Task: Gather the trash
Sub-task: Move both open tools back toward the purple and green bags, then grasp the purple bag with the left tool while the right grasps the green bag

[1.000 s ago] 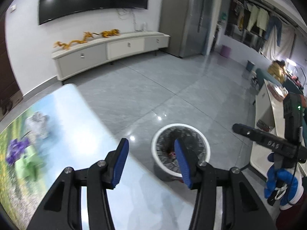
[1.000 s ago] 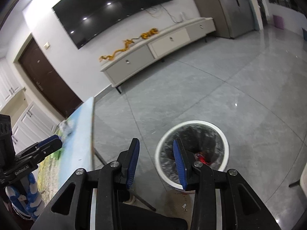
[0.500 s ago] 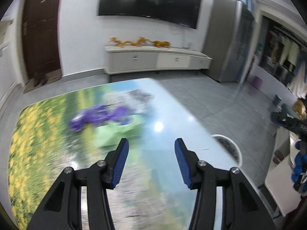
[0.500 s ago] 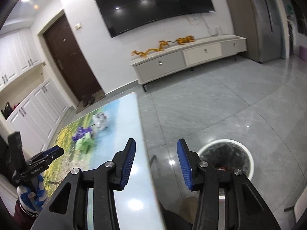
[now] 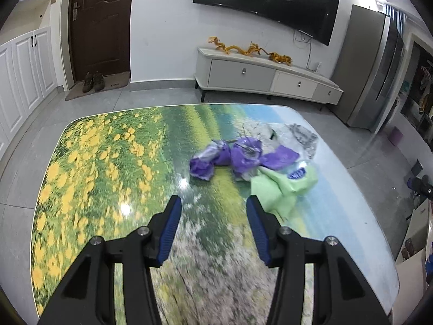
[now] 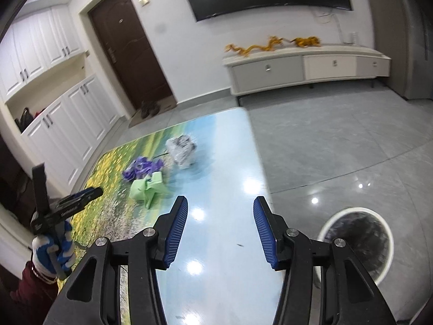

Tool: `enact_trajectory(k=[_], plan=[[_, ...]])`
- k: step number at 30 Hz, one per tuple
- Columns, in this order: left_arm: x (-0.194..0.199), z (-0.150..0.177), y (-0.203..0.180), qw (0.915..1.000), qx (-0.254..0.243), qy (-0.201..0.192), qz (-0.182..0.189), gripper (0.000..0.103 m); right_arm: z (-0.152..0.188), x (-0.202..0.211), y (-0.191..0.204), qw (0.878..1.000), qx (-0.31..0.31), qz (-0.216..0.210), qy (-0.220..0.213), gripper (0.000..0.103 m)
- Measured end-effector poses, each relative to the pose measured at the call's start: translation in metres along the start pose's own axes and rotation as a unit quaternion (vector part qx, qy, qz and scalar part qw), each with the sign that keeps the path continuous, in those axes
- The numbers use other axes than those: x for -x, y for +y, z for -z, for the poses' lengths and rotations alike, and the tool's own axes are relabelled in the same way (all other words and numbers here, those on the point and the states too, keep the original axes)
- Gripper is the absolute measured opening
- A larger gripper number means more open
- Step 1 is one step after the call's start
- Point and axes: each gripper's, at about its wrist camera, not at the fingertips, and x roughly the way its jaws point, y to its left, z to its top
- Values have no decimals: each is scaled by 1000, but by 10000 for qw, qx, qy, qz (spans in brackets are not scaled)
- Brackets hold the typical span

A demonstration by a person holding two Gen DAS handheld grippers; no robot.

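In the left wrist view, the left gripper (image 5: 212, 211) stands partly open and holds nothing. Right of frame centre, on the printed table (image 5: 108, 168), the purple wrapper (image 5: 230, 158), green bag (image 5: 281, 189) and clear crumpled plastic (image 5: 295, 138) lie together.

In the right wrist view, the right gripper (image 6: 220, 210) has just been opening, with nothing between its jaws. The trash lies left of centre; the white bin (image 6: 357, 243) stands lower right on the floor.

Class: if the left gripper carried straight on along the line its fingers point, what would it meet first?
Probably the bare tabletop: the left gripper stands open, empty and angled downward. The purple bag and green bag lie beyond and slightly right. Depth is uncertain.
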Motion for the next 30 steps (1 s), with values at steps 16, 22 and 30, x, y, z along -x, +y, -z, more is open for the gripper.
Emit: enact_trajectory(k=[16, 22, 30], plan=[[-82, -41, 6, 9981, -498, 365, 66, 48, -20, -121, 63, 9901, 566, -1030, 765, 53], [-103, -47, 10, 9965, -612, 524, 237, 48, -24, -156, 80, 9854, 566, -1330, 901, 57], [-113, -44, 15, 9964, -453, 552, 466, 39, -20, -183, 88, 9788, 484, -1666, 1087, 43]])
